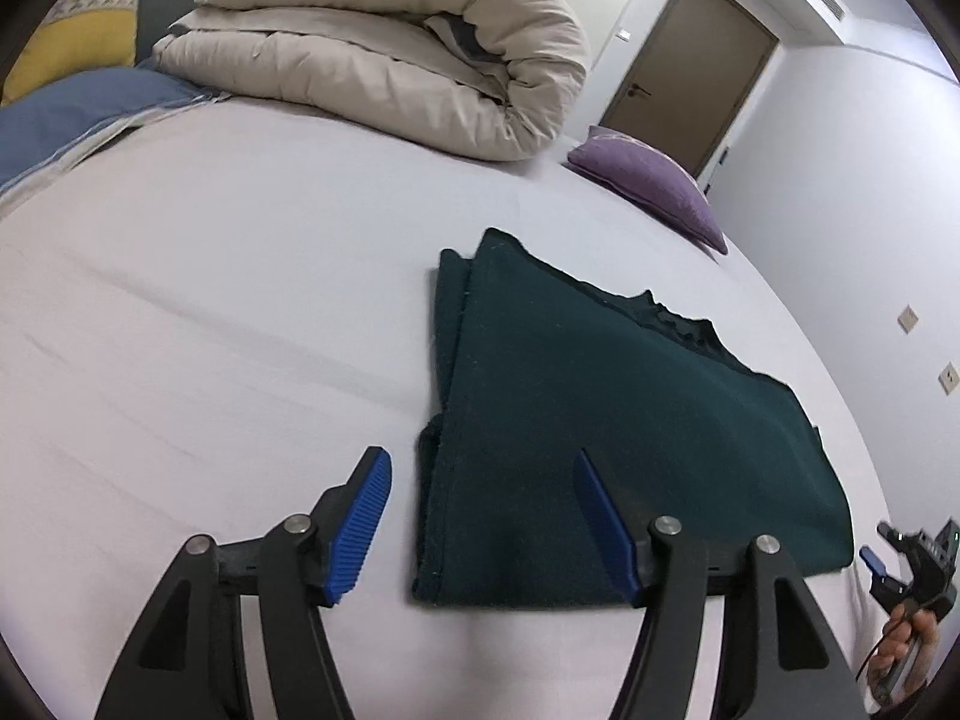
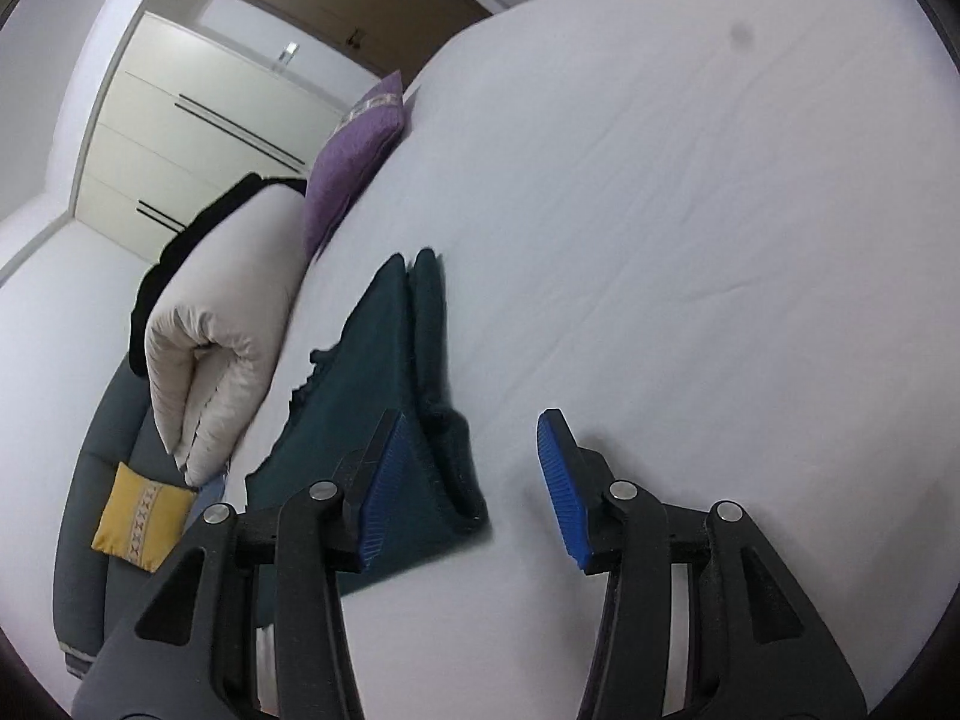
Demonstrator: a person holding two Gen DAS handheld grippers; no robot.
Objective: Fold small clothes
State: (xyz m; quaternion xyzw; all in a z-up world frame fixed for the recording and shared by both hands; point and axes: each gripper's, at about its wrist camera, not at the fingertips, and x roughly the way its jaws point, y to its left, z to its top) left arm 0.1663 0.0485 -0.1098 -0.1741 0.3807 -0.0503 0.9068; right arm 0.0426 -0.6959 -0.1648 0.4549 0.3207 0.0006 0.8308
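On the white bed sheet I see the dark green knitted garment, folded flat into a rough rectangle with several layers showing along one long edge. I take this garment as my landmark. My left gripper hangs just above its near edge with the blue ribbed pads apart; one pad is over the cloth, the other over bare sheet beside it, and nothing is clamped. My right gripper is beside the opposite side of the garment, also with jaws apart and empty; its left pad is in front of the cloth, but I cannot tell whether it touches. In the left wrist view this right gripper appears small at the garment's right corner, with a hand holding it, a little blurred. Beyond the garment lies a beige folded duvet, and near its far right side a purple square cushion. Further behind the duvet is a yellow cushion with a pale patterned band.
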